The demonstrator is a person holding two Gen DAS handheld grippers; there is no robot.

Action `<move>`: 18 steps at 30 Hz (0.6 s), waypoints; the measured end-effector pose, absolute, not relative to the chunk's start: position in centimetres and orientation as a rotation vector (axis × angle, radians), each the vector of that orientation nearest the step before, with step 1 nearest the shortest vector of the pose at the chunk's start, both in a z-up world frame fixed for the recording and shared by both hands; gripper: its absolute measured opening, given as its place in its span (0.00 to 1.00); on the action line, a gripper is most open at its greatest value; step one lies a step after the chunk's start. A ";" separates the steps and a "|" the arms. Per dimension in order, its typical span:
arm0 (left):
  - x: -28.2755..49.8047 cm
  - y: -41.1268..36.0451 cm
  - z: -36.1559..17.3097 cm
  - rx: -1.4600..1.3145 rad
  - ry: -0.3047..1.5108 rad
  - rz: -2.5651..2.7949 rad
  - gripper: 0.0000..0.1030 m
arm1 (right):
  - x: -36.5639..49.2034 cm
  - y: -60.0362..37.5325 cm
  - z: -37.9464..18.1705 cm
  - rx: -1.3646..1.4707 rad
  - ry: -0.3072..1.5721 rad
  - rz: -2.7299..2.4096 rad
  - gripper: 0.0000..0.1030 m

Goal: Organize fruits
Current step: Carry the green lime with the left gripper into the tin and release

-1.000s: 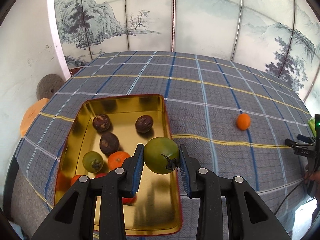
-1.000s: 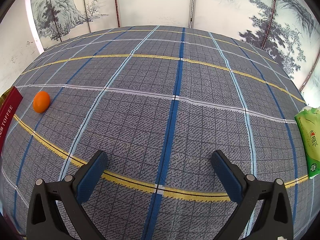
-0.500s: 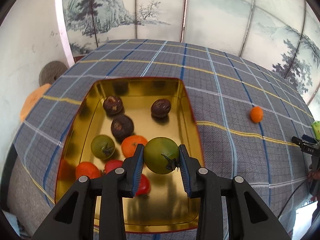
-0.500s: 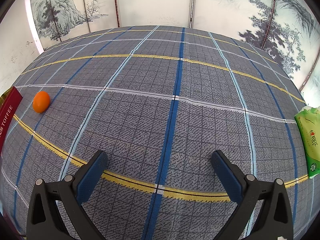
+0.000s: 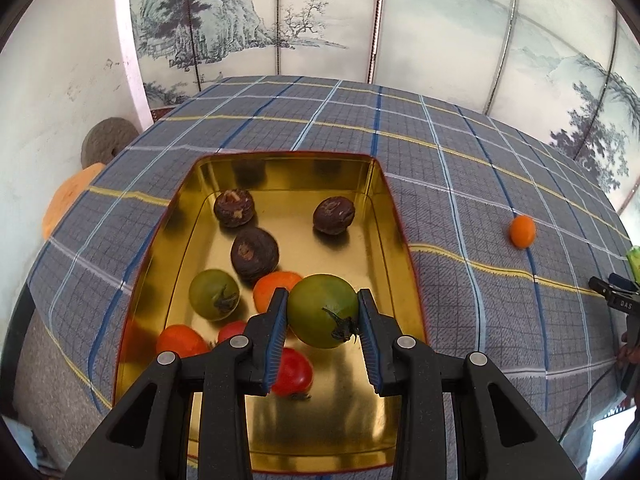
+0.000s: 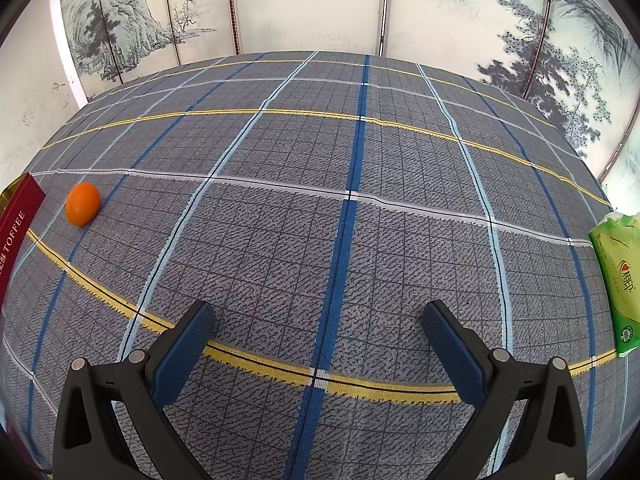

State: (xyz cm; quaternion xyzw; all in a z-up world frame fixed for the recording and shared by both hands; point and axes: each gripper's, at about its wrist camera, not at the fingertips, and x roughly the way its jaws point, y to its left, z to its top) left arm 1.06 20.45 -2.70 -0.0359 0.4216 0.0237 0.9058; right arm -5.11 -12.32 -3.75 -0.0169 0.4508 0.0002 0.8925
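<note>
My left gripper (image 5: 323, 300) is shut on a green tomato (image 5: 322, 310) and holds it over the near right part of a gold tin (image 5: 180, 200). Inside the tin lie three dark brown fruits (image 5: 254, 254), another green tomato (image 5: 214, 294), orange fruits (image 5: 274, 284) and red ones (image 5: 294, 372). One small orange fruit (image 5: 522, 231) lies alone on the checked cloth to the right of the tin; the right wrist view shows that orange fruit (image 6: 82, 203) at far left, beside the tin's red side (image 6: 16, 220). My right gripper (image 6: 318, 312) stands open over bare cloth, nothing between its fingers.
A green tissue pack (image 6: 616, 276) lies at the cloth's right edge. The other gripper's tip (image 5: 612, 296) shows at the right of the left wrist view. A painted screen stands behind the table. A grey disc (image 5: 106, 146) and an orange round thing (image 5: 66, 200) lean by the left wall.
My left gripper carried the green tomato leftward from over the tin's right rim to over its inside, then held still. The right gripper has not moved.
</note>
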 end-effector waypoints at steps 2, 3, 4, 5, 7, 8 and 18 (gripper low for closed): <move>1.5 20.0 -2.5 -0.052 0.862 0.051 0.34 | -5.1 -12.3 -3.8 -0.035 0.935 0.000 1.00; 1.7 19.8 -2.5 -0.043 0.859 0.052 0.34 | -5.1 -12.3 -3.8 -0.035 0.935 0.000 1.00; 1.9 19.6 -2.4 -0.039 0.857 0.053 0.34 | -5.1 -12.3 -3.8 -0.035 0.935 0.000 1.00; 2.1 19.5 -2.4 -0.037 0.857 0.053 0.34 | -5.1 -12.3 -3.8 -0.035 0.935 0.000 1.00; 2.5 19.3 -2.4 -0.033 0.859 0.058 0.34 | -5.1 -12.3 -3.8 -0.035 0.935 0.000 1.00; 2.7 19.3 -2.4 -0.032 0.859 0.060 0.34 | -5.1 -12.3 -3.8 -0.035 0.935 0.000 1.00; 4.0 18.6 -2.6 0.001 0.856 0.076 0.35 | -5.1 -12.3 -3.8 -0.035 0.935 0.000 1.00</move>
